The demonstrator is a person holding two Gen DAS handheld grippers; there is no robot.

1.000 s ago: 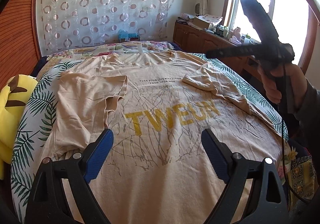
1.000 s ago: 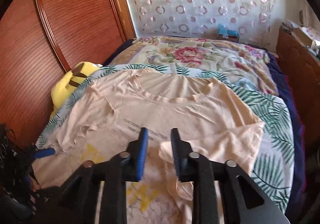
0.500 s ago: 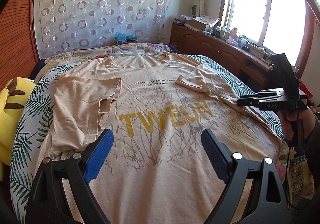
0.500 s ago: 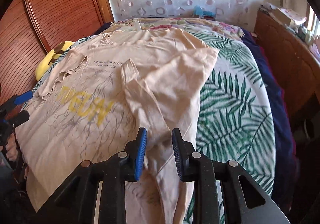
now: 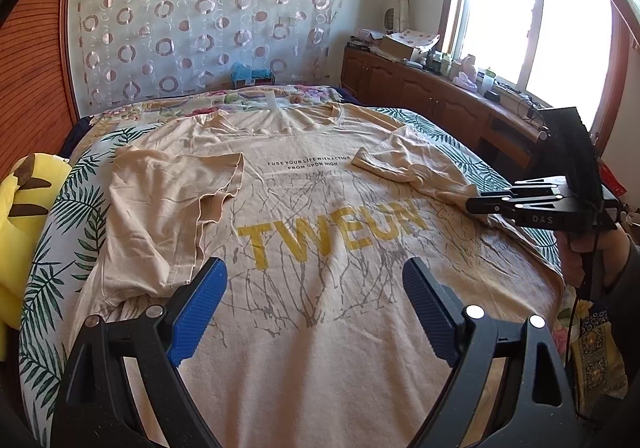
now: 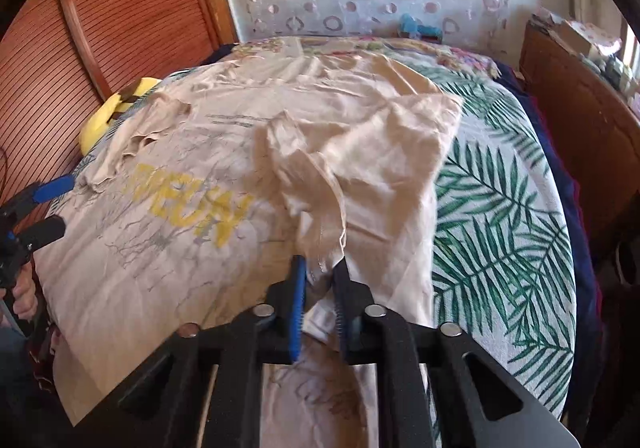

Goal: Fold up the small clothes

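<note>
The right gripper [image 6: 318, 280] has just been closing its jaws, and they now pinch a bunched fold of the shirt [image 5: 320, 248] along its right side edge; the left gripper [image 5: 316, 300] hovers over the shirt's lower part with its jaws wide apart and nothing between them. Large yellow capitals across the chest read "TWEUN", and small dark lettering above reads "FUSE YOUR LIFE WITHACTION FROM UPON HIGH". The right gripper's body shows the letters "DAS". The shirt is pale peach, printed with thin grey branching lines, and lies face up on a bed [image 6: 500, 208] covered in a green palm-leaf sheet. Both short sleeves are folded in over the front. Its long axis runs from the hem, near the person, to the collar at the far end. A yellow plush [image 5: 28, 216] lies beside its left edge.
</note>
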